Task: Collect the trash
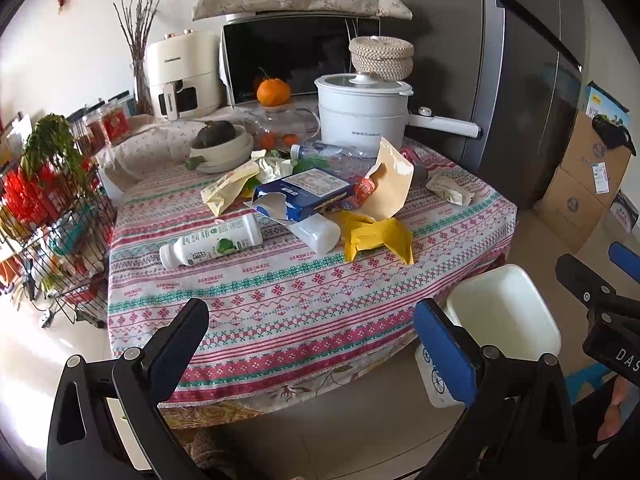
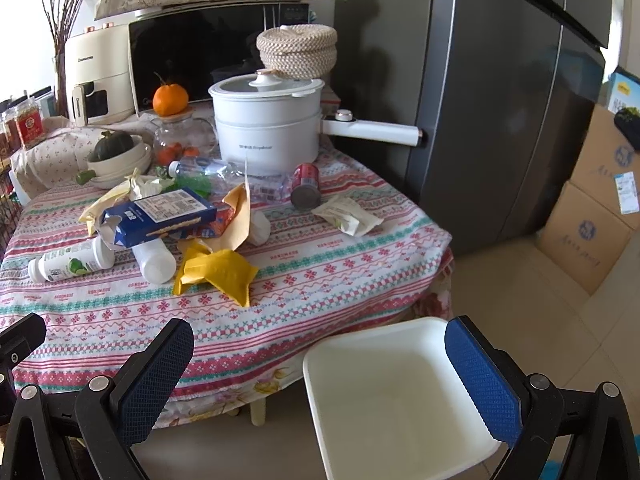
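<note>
Ahead at 12 o'clock on the patterned table, the trash pile sits mid-cloth; the yellow wrapper is nearest, its long axis running 10-to-4. Left gripper and right gripper both gape wide, empty. White bin lies below the table edge under the right gripper, with bare cloth between tongs and pile.

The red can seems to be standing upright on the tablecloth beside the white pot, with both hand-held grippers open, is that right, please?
Not quite: the red can lies on its side, not upright, as the right wrist view shows. It is on the tablecloth beside the white pot, and both hand-held grippers, left and right, are open.
</note>
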